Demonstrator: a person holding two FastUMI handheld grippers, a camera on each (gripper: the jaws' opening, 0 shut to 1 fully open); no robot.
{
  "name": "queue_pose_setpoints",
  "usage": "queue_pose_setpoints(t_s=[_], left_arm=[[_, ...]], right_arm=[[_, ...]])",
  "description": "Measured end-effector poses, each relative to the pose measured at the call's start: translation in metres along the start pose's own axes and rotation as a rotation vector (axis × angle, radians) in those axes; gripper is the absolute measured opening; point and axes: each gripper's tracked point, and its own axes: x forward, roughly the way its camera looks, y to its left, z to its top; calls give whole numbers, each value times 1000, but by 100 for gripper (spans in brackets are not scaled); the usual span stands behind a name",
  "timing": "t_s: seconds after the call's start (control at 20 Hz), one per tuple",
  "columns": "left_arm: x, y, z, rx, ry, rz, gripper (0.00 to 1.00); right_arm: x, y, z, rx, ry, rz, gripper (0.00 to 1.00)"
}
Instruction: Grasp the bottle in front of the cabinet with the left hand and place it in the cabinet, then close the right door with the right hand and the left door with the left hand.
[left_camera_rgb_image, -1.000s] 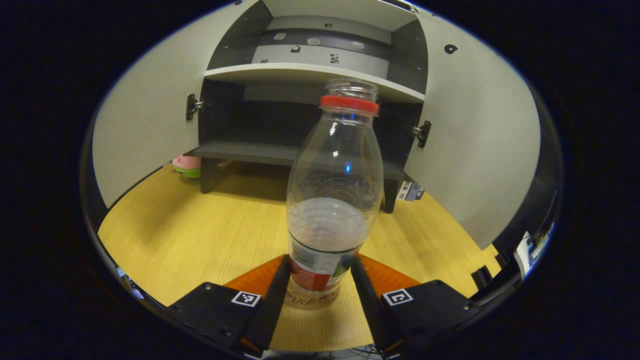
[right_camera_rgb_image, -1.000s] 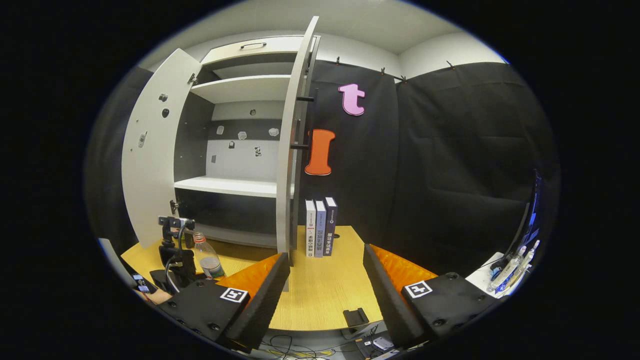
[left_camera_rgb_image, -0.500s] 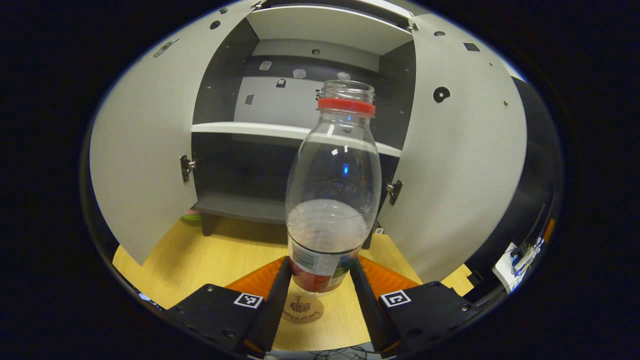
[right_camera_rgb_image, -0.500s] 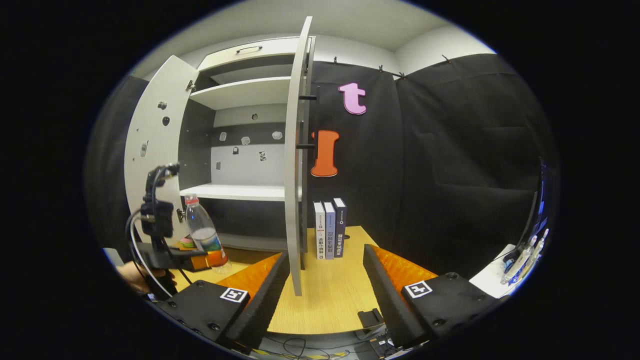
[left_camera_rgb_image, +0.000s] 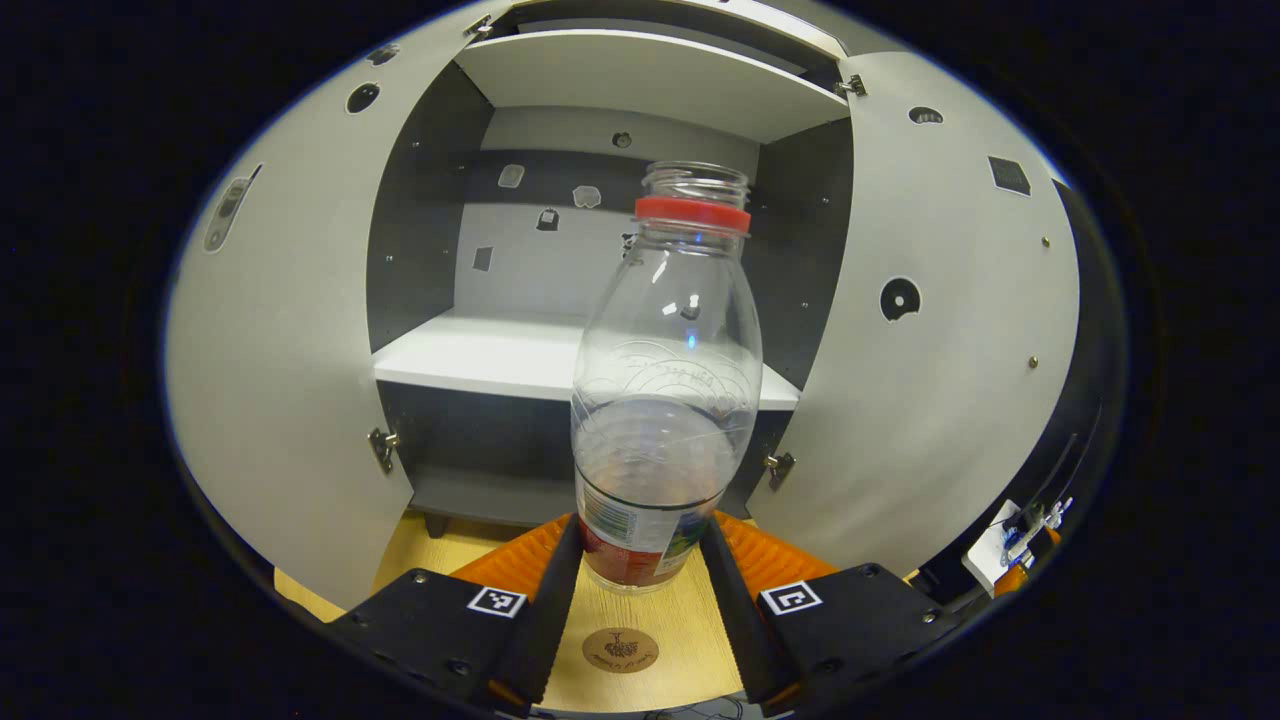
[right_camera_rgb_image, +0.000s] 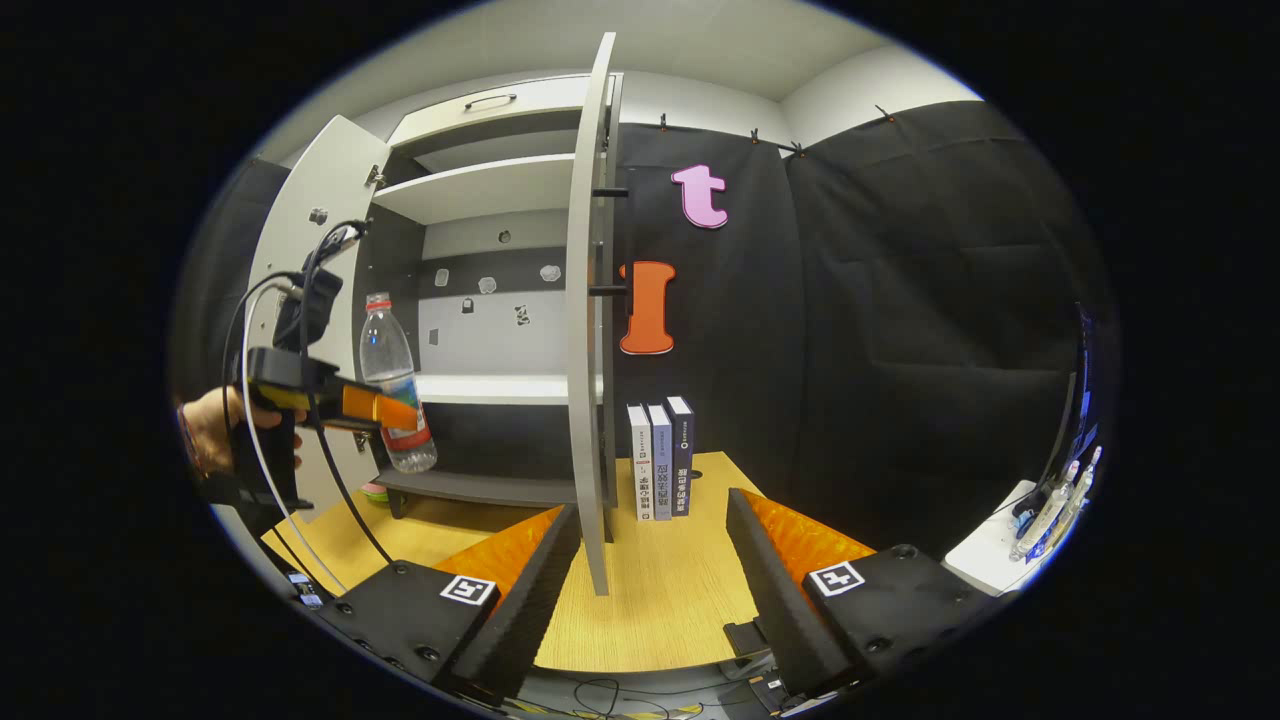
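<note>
A: Clear plastic with a red ring at the neck, no cap: that's the bottle (left_camera_rgb_image: 667, 400), and the left tool (left_camera_rgb_image: 634, 585) is clenched on its labelled lower part, one finger on each side. It hangs in the air in front of the open cabinet (left_camera_rgb_image: 620, 330), roughly level with the white shelf (left_camera_rgb_image: 480, 355).

B: Why grip it so low?

A: My guess is that a low hold keeps the neck upright and leaves the base free to be set down flat. There's some water in the bottom half, so tilting an uncapped bottle would risk a spill.

B: What about the other one?

A: The right tool (right_camera_rgb_image: 650, 570) is released, its fingers spread wide over the wooden desk (right_camera_rgb_image: 650, 600), grasping nothing. It waits just beside the edge of the right door (right_camera_rgb_image: 585, 330), which suits the closing step that comes later.

B: Anything in the way?

A: Both doors stand wide, the left door (left_camera_rgb_image: 280, 370) too, so the opening looks clear. Inside I see bare shelves and small stickers on the back panel. Three books (right_camera_rgb_image: 660, 455) stand on the desk beyond the right door, and a round coaster (left_camera_rgb_image: 620, 649) lies below the bottle. The right door would swing through where the hand (right_camera_rgb_image: 215, 430) and bottle are, so placing comes first.
</note>
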Motion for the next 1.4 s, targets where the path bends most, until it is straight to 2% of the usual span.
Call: queue_pose_setpoints(t_s=[0.25,0.45,0.7,0.95,1.2,1.25,1.3,1.35,1.4], left_arm=[[32,1,49,26,-14,-17,71],[67,-2,82,88,-26,-18,71],[115,-13,106,116,-31,-19,71],[152,-17,101,73,16,-26,71],[166,-15,101,74,18,-11,73],[166,-16,101,74,19,-7,74],[166,-13,101,72,18,5,76],[165,-14,101,65,15,4,77],[162,-15,101,60,13,7,86]], right_arm=[[8,-13,3,10,-3,-37,89],[18,-23,2,32,5,-62,89],[31,-43,7,42,-4,-109,89],[38,-55,2,49,13,-133,89],[44,-67,-5,58,33,-155,89],[44,-66,-6,61,36,-155,89],[45,-67,-5,62,36,-155,98],[43,-67,-3,59,34,-155,98],[44,-66,-2,55,32,-154,98]])
